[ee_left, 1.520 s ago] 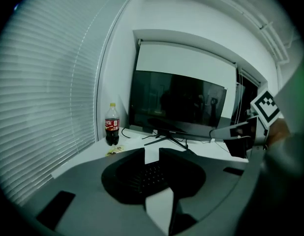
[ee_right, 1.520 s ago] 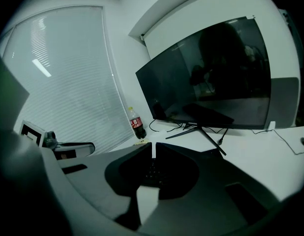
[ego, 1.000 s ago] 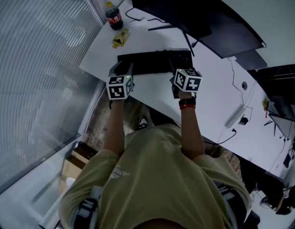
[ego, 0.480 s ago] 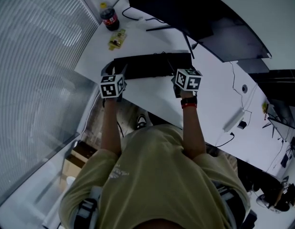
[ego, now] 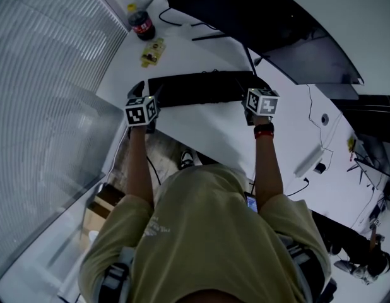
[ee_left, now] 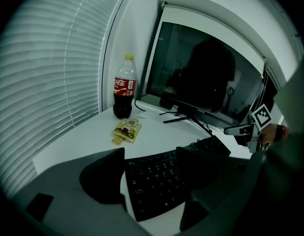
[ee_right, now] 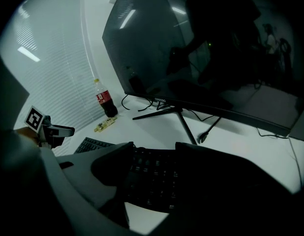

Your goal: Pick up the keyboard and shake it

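A black keyboard [ego: 196,88] lies flat on the white desk [ego: 207,128], in front of the monitor. My left gripper [ego: 143,93] is at its left end and my right gripper [ego: 258,86] at its right end. In the left gripper view the keyboard's left end [ee_left: 157,181] lies between the wide-apart jaws of the left gripper [ee_left: 152,173]. In the right gripper view its right end [ee_right: 152,178] lies between the jaws of the right gripper [ee_right: 152,168]. Both pairs of jaws have just been opening, and neither presses on the keyboard.
A cola bottle [ego: 142,24] and a yellow snack packet [ego: 152,50] sit at the desk's far left corner. A large dark monitor [ego: 245,24] on a thin stand [ee_right: 167,113] rises behind the keyboard, with cables [ego: 318,122] to the right. Window blinds [ego: 43,93] run along the left.
Both grippers have moved apart from the keyboard's front edge out to its two ends and sunk lower. Their jaws stand wider.
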Demonstrator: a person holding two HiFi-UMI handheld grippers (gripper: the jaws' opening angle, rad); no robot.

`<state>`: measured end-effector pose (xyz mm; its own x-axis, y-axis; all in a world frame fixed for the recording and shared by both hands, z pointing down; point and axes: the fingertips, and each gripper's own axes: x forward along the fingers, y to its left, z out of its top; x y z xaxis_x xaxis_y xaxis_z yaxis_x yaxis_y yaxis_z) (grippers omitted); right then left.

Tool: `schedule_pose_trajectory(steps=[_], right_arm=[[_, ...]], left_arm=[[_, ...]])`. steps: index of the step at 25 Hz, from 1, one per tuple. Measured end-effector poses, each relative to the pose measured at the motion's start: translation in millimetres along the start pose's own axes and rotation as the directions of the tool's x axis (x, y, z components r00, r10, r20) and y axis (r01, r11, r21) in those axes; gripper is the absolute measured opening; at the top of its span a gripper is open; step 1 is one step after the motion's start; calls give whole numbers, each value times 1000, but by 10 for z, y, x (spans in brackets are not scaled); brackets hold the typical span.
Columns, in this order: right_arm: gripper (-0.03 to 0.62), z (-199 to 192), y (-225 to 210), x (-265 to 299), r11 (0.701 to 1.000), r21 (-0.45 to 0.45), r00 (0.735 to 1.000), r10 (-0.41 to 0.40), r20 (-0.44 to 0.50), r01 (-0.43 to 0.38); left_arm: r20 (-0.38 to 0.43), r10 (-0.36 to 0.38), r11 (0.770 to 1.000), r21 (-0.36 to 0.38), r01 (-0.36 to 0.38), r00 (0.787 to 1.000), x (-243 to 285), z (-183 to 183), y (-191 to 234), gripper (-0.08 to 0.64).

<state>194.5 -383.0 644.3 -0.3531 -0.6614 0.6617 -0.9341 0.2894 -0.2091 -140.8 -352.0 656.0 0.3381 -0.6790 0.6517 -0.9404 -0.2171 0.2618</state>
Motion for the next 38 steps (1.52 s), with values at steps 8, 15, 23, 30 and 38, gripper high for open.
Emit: schedule_pose_trajectory(steps=[8,15,23,30,38], right_arm=[[284,-8,-388,145,1000,13,999,-27,-42,27],[291,-172,-543,343,999,32,997,-13,-80,15],[307,-205,-596,470,999,38,995,15,-102,-12],[305,-192,-609,580,991,123,993,67,-97,-55],[275,-288,-655,684,980,194,988,65,-139,-37]], left_arm=[[-47,-19,1000,-1,19,999,198,-7,102,324],[-135,-38,999,-17,36,990,386,-201,284,324],[-219,-23,999,-32,17,975,533,-346,405,296],[-253,-107,989,-123,78,962,670,-398,388,258],[-250,-148,977,-190,101,957,699,-405,381,229]])
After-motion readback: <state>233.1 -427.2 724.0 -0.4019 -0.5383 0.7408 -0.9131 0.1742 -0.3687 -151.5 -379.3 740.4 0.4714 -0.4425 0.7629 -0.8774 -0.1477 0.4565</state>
